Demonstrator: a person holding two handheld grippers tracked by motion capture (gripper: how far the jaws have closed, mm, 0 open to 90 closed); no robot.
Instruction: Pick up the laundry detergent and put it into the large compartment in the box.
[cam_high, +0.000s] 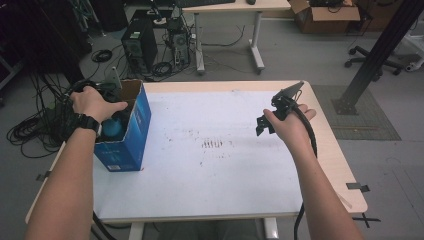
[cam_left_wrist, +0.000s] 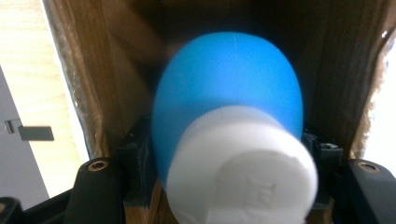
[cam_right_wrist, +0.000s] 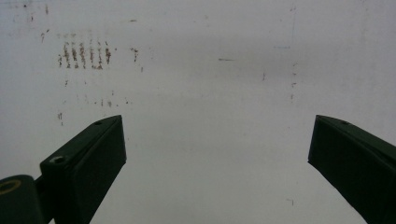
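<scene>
One blue egg-shaped object (cam_left_wrist: 224, 93) with a white cylindrical end (cam_left_wrist: 240, 168) sits between the jaws of the left gripper (cam_left_wrist: 229, 163), which are closed against its two sides; it may be a rubber bulb or a small bottle, but the blur in the left gripper view leaves that unsettled. The object is inside the blue cardboard box (cam_high: 131, 135), whose brown inner walls rise behind it in that view, and from above a patch of the same blue (cam_high: 111, 128) shows in the box's open top just below the left hand (cam_high: 92, 102). The box stands at the left edge of the table (cam_high: 325, 150), close to the far left corner, with its top flaps open and the hand reaching down into it.

The right gripper (cam_high: 272, 117) is held above the right half of the table, near the right edge and well apart from the box. Its jaws stand wide apart with nothing between them, and they look down on the white sheet (cam_right_wrist: 201, 93) that covers most of the tabletop. A cluster of small brown marks (cam_high: 212, 144) lies near the middle of that sheet, between the two hands.
</scene>
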